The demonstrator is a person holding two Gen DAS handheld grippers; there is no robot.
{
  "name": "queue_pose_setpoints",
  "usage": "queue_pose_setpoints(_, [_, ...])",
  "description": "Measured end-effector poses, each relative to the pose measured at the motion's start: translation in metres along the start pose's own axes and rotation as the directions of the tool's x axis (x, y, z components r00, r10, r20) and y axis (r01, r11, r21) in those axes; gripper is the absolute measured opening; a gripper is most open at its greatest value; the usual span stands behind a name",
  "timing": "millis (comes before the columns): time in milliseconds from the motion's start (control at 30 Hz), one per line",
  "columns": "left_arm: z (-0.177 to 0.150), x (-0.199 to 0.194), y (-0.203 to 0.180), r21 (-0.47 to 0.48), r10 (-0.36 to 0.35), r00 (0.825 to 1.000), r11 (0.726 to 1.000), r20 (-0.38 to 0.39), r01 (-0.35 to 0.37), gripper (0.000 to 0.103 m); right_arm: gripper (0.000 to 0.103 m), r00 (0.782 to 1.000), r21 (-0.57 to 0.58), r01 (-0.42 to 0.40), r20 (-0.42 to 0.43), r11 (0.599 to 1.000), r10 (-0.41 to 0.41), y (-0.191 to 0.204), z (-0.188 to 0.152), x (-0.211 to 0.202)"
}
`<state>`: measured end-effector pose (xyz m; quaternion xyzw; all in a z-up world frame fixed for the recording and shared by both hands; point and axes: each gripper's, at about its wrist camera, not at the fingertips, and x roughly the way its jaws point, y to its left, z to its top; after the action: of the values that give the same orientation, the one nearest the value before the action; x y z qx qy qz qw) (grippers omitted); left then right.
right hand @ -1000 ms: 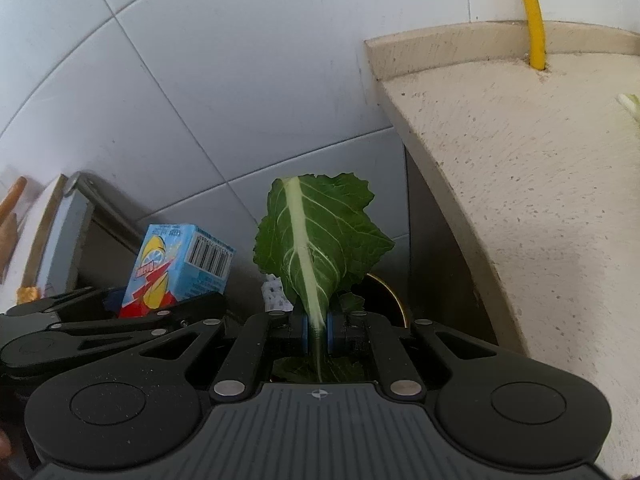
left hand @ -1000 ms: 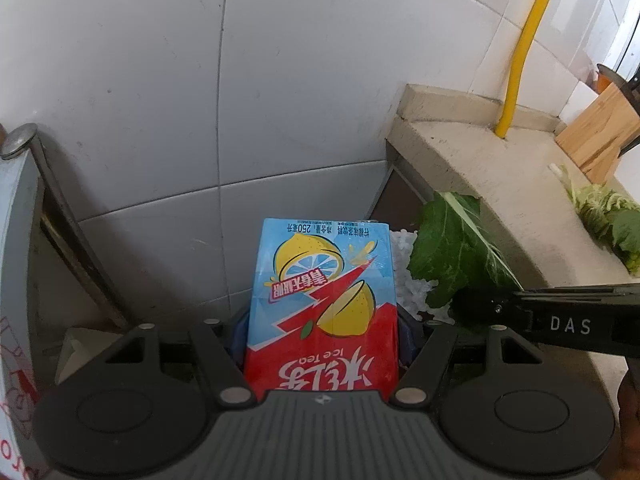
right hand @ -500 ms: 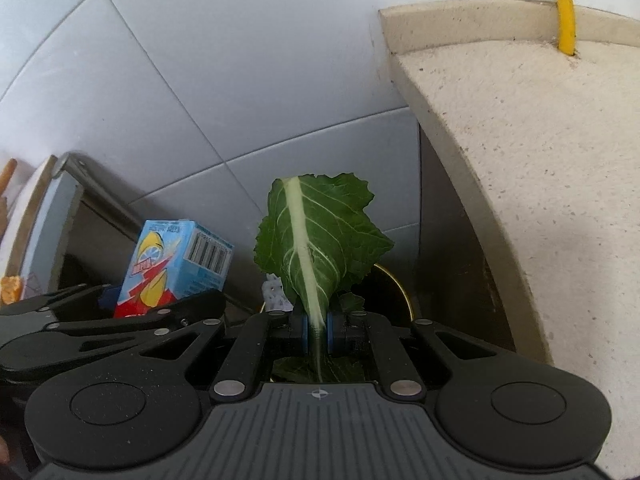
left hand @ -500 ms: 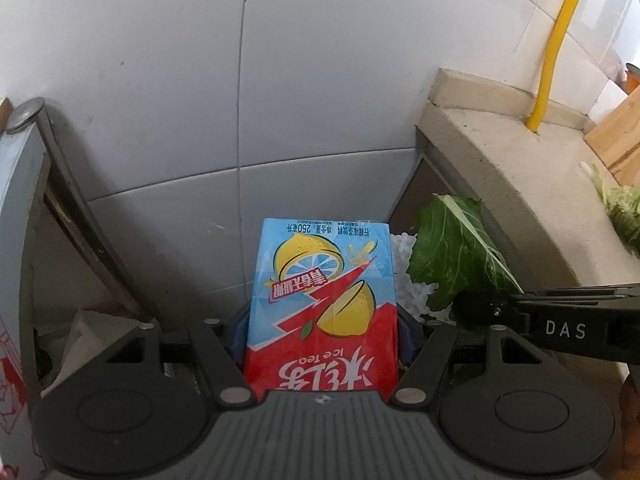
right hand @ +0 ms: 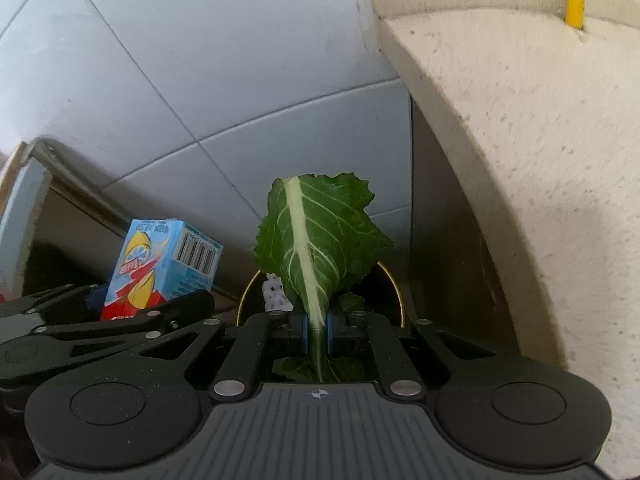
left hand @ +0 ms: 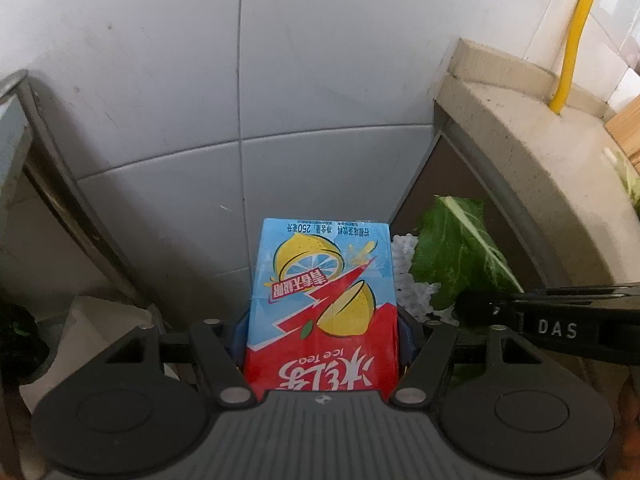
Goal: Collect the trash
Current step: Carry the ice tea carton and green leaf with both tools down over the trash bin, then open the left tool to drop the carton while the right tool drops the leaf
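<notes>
My left gripper [left hand: 322, 334] is shut on a blue and red ice tea carton [left hand: 324, 300], held upright in front of the tiled wall. The carton also shows in the right wrist view [right hand: 164, 268], at the lower left. My right gripper [right hand: 316, 332] is shut on the pale stem of a green vegetable leaf [right hand: 320, 236]. The leaf also shows in the left wrist view [left hand: 456, 248], just right of the carton. Below the leaf is a round bin with a gold rim [right hand: 394, 284] and white crumpled trash [right hand: 274, 294] inside.
A beige stone countertop [right hand: 520, 140] curves along the right, with a yellow pipe [left hand: 576, 36] rising from it. A white tiled wall [left hand: 240, 80] is straight ahead. A metal-edged cabinet or appliance [left hand: 36, 160] stands on the left. More greens [left hand: 630, 176] lie on the counter.
Both grippers have moved left and downward together, away from the counter, still holding the carton and the leaf. The bin rim now shows more fully under the leaf.
</notes>
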<state>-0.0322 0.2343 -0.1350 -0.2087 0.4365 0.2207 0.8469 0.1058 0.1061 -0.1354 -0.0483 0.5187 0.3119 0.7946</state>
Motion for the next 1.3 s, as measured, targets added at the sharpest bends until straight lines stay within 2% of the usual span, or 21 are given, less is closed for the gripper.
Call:
queue_pose_setpoints(267, [-0.002, 0.024, 0.003, -0.03, 0.016, 1.0, 0.999, -0.023, -0.017, 0.061, 0.011, 0.999, -0.034, 0.016, -0.032, 0.999, -0.017, 0.008, 0.002, 0.031])
queue_pose_setpoints(467, [-0.002, 0.027, 0.007, -0.053, 0.009, 1.0, 0.999, -0.014, -0.01, 0.061, 0.012, 0.998, -0.024, 0.017, -0.058, 1.0, -0.018, 0.004, 0.003, 0.051])
queue_pose_setpoints(833, [-0.002, 0.023, 0.012, -0.099, -0.019, 1.0, 0.995, -0.003, 0.019, 0.061, 0.011, 0.997, 0.007, -0.055, -0.049, 0.998, 0.055, -0.009, 0.007, 0.037])
queue_pose_setpoints(967, [-0.002, 0.026, 0.013, -0.1, -0.016, 1.0, 0.995, -0.017, 0.014, 0.061, 0.011, 0.997, 0.012, -0.056, -0.05, 0.998, 0.057, -0.011, 0.008, 0.035])
queue_pose_setpoints(1033, [-0.002, 0.026, 0.013, -0.1, -0.016, 1.0, 0.995, -0.018, 0.014, 0.061, 0.013, 0.997, 0.023, -0.058, -0.053, 0.998, 0.059, -0.013, 0.008, 0.036])
queue_pose_setpoints(1067, [-0.002, 0.026, 0.012, -0.098, -0.017, 1.0, 0.995, -0.016, 0.016, 0.061, 0.019, 0.995, 0.039, -0.073, -0.068, 0.997, 0.075, -0.015, 0.008, 0.038])
queue_pose_setpoints(1200, [-0.001, 0.026, 0.011, -0.09, -0.024, 1.0, 0.996, -0.013, 0.023, 0.061, 0.011, 0.995, 0.045, -0.077, -0.067, 0.996, 0.08, -0.012, 0.01, 0.041])
queue_pose_setpoints(1300, [-0.001, 0.027, 0.011, -0.092, -0.023, 1.0, 0.996, -0.016, 0.022, 0.061, 0.011, 0.995, 0.035, -0.083, -0.057, 0.996, 0.085, -0.008, 0.01, 0.037])
